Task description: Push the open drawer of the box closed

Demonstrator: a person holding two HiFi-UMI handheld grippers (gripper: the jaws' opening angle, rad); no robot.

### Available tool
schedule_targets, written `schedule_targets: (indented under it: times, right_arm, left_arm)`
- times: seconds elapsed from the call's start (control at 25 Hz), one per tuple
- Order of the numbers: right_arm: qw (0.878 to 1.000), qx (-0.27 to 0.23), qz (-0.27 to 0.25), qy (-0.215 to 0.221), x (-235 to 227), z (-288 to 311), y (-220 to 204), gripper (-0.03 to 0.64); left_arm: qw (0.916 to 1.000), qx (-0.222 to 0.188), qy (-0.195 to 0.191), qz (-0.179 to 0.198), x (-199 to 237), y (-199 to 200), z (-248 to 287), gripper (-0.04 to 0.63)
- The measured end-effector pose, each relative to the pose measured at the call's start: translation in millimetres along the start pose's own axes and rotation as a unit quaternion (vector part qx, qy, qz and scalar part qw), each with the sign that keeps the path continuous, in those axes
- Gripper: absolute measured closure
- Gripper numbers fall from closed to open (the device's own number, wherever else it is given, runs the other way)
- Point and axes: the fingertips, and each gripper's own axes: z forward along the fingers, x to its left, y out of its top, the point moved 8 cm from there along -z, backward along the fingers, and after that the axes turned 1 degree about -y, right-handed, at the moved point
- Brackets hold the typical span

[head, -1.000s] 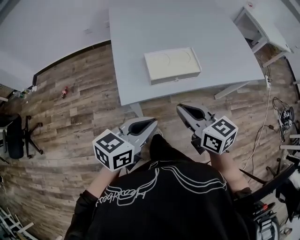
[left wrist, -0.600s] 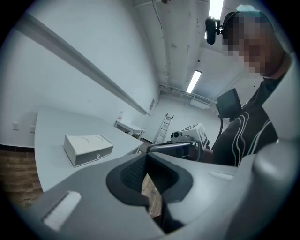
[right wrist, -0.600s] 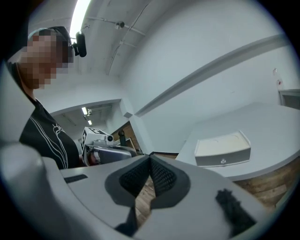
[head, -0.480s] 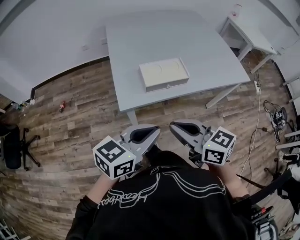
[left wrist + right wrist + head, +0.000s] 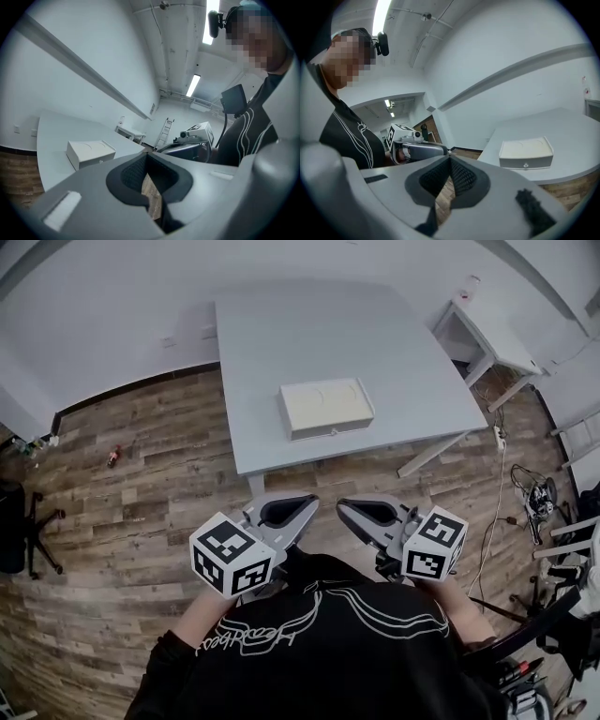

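A cream box (image 5: 326, 405) lies flat on the grey table (image 5: 375, 334), near its front edge. Its front face carries a small knob (image 5: 525, 164), and the drawer front looks about flush with the box from here. The box also shows in the left gripper view (image 5: 89, 151). Both grippers hang over the wooden floor, close to the person's body and well short of the table. My left gripper (image 5: 312, 500) (image 5: 147, 155) is shut with its tips together and holds nothing. My right gripper (image 5: 341, 505) (image 5: 450, 157) is shut and holds nothing too.
A small white side table (image 5: 506, 343) stands to the right of the grey table. Cables (image 5: 534, 498) lie on the floor at the right, an office chair (image 5: 14, 521) at the left, and a small red object (image 5: 114, 456) near the wall. A ladder (image 5: 165, 131) leans far back.
The right gripper has drawn back toward the body and now sits level with the left one. The head view has shifted, so the table and box sit lower and more to the left.
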Motion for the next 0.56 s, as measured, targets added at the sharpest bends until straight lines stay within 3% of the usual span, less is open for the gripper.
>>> schedule_targets:
  times: [0.56]
  right_arm:
    - [1.000, 0.013, -0.006, 0.021, 7.2, 9.4, -10.0, 0.609]
  left_arm:
    - [0.9999, 0.010, 0.001, -0.010, -6.0, -6.8, -2.5, 0.603]
